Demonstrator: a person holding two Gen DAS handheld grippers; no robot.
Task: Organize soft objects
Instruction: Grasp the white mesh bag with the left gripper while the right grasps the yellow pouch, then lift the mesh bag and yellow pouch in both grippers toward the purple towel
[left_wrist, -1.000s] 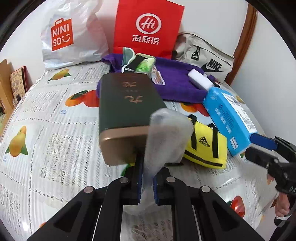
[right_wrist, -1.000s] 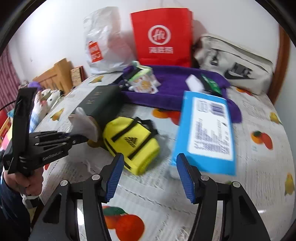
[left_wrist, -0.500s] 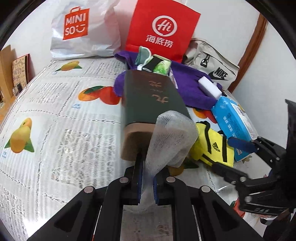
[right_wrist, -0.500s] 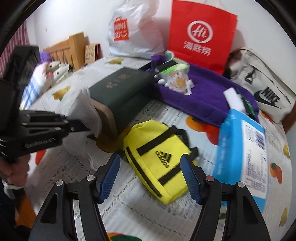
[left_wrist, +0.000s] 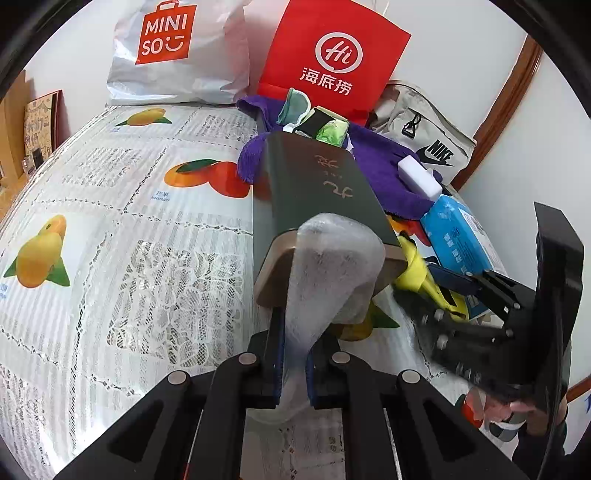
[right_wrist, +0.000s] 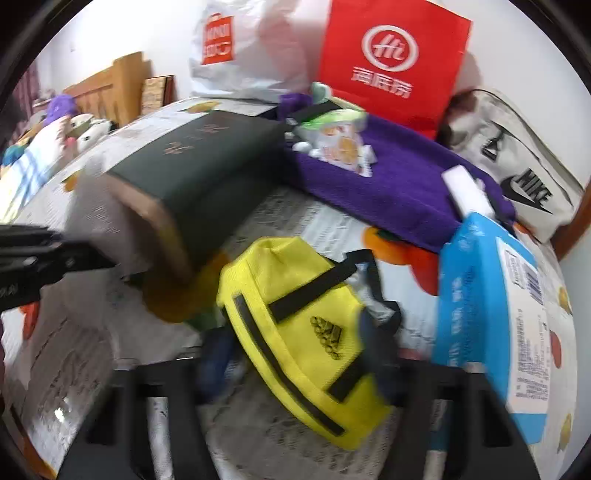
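While the left gripper (left_wrist: 293, 363) stays clamped on a translucent white foam sheet (left_wrist: 328, 273), folded and textured, beside the dark green box (left_wrist: 314, 188), the right gripper (right_wrist: 291, 347) straddles the yellow bag (right_wrist: 295, 332) on the fruit-print tablecloth (left_wrist: 110, 221). Jaws have just been closing; blurred, contact unclear. Bag: bright yellow fabric, black straps and logo.

Left gripper (left_wrist: 294, 363): pitched downward, jaws nearly closed, clamped on a white foam sheet (left_wrist: 328, 273). Right gripper (right_wrist: 295, 354): pitched downward, blurred, jaws just closing, straddling a yellow pouch (right_wrist: 295, 332); contact of pads not discernible. Right gripper body gripped by a hand (left_wrist: 517, 410) at lower right of left view.
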